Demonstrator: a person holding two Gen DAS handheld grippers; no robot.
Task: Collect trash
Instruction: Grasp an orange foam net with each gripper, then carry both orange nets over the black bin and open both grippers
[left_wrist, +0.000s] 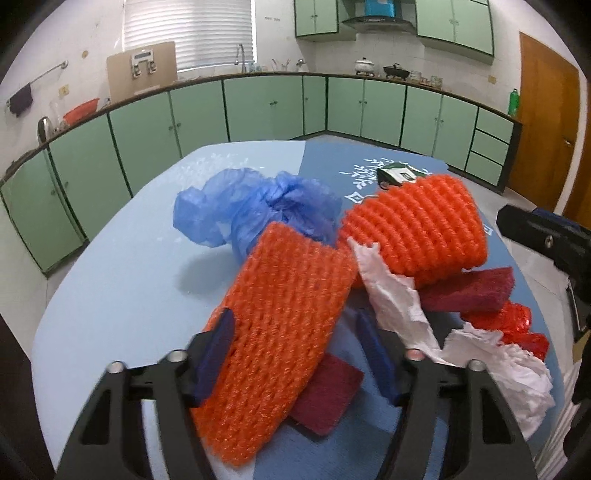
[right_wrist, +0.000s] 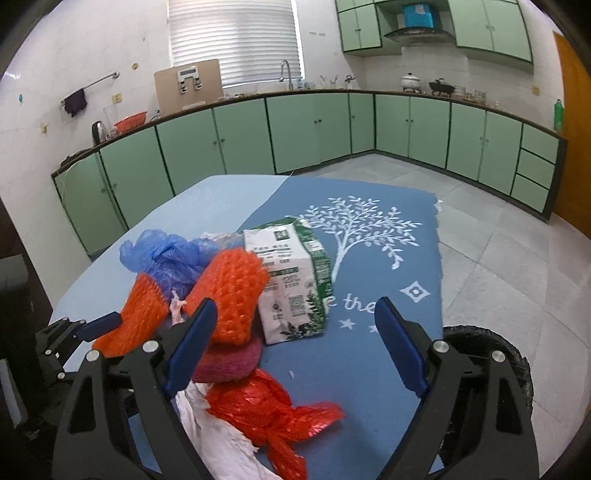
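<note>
Near orange foam net (left_wrist: 280, 332): long axis apparently diagonal, toward blue bag (left_wrist: 255, 203).

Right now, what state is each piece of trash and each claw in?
Left claw: open around the near orange foam net, not clamped.
Right claw: open, empty.
Far orange foam net: lying on the pile.
Blue plastic bag: knotted, crumpled.
Red plastic bag: crumpled.
White paper: torn, crumpled.
Milk carton: dented, lying tilted.
Bin: bag-lined, open.
</note>
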